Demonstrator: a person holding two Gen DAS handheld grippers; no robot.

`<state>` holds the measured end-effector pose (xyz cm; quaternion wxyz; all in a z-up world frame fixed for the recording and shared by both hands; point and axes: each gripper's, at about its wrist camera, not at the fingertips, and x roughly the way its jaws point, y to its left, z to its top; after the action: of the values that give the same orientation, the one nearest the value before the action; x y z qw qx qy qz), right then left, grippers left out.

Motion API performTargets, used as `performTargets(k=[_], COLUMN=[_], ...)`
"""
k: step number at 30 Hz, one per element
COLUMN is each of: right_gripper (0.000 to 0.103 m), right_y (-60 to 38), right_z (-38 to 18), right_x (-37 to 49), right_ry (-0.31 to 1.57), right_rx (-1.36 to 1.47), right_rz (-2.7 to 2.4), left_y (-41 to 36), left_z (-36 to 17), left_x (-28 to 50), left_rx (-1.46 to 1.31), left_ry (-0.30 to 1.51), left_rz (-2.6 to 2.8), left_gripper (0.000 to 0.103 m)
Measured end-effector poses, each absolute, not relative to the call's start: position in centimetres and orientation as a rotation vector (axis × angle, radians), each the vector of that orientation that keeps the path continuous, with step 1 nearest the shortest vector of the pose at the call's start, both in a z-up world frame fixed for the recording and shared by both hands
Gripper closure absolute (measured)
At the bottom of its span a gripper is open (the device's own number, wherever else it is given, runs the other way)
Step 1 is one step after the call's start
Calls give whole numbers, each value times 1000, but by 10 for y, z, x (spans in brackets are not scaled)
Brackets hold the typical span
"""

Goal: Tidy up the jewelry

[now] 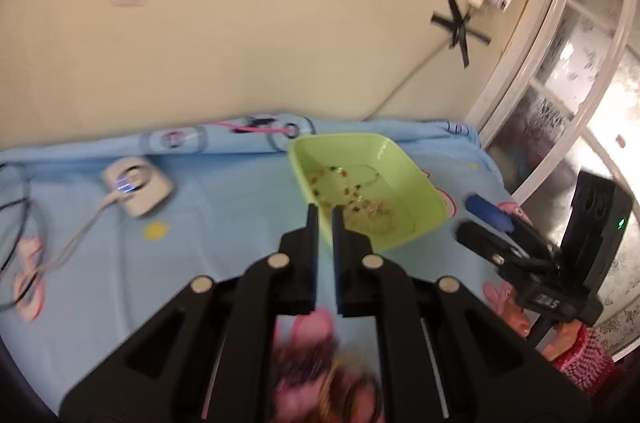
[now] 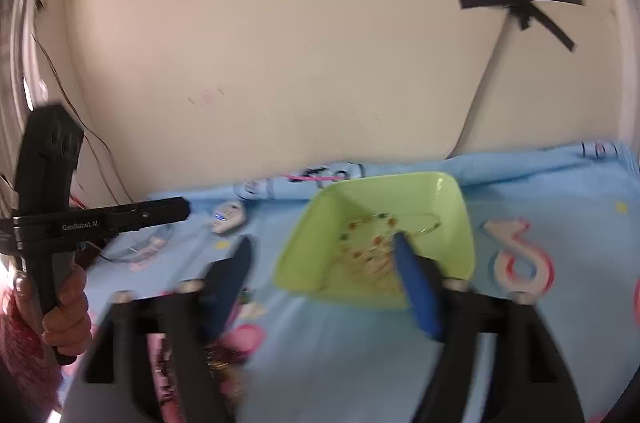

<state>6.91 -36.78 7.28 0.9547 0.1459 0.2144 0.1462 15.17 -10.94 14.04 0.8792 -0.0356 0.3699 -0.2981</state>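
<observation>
White charger (image 1: pixel 138 191) (probably) beside green tray (image 1: pixel 416 179)

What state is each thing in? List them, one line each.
Square lime-green plastic tray: upright on the blue cloth, holding loose beaded jewelry.
Beaded jewelry: piled in the tray.
White oval charger: lit blue, cable plugged in.
Left claw: shut, nothing between its fingers.
Right claw: open, empty, over the tray's near edge.

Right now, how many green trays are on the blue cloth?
1. The green tray sits on the blue cloth near the wall, ahead of both hand-held grippers, with jewelry inside. No other tray shows, though the grippers hide part of the cloth.
</observation>
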Motion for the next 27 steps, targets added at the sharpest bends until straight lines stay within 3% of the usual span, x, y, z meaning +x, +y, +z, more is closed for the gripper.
performTargets(k=[6,8,10,16,21,22,25,27], right_gripper=[44,61,70,71,71,75,103,103], right_y=[-344,-334,-321,-287,-260,-254,-248,-254], right_z=[30,15,5,-6,12,14,5,-3], right_x=[40,44,49,70,67,70,82,80], right_ry=[586,668,741,850,797,798,874,894], right_rx=[388,394,394,356,250,233,236,270], right_rz=[443,481,519,553,541,537,544,546], left_y=[-51,-40,-31,-6,-4,-3,-8,-12], left_z=[120,108,97,76,73,72,68,65], left_x=[81,65,53,37,37,39,44,46], left_rx=[-106,-117,-128,-173,-175,-176,-190,-196], left_ry=[783,799,808,854,856,857,864,869], left_rz=[-574,-565,-553,-540,-542,-547,-564,-576], left_gripper=[97,97,97,97,97,97,97,97])
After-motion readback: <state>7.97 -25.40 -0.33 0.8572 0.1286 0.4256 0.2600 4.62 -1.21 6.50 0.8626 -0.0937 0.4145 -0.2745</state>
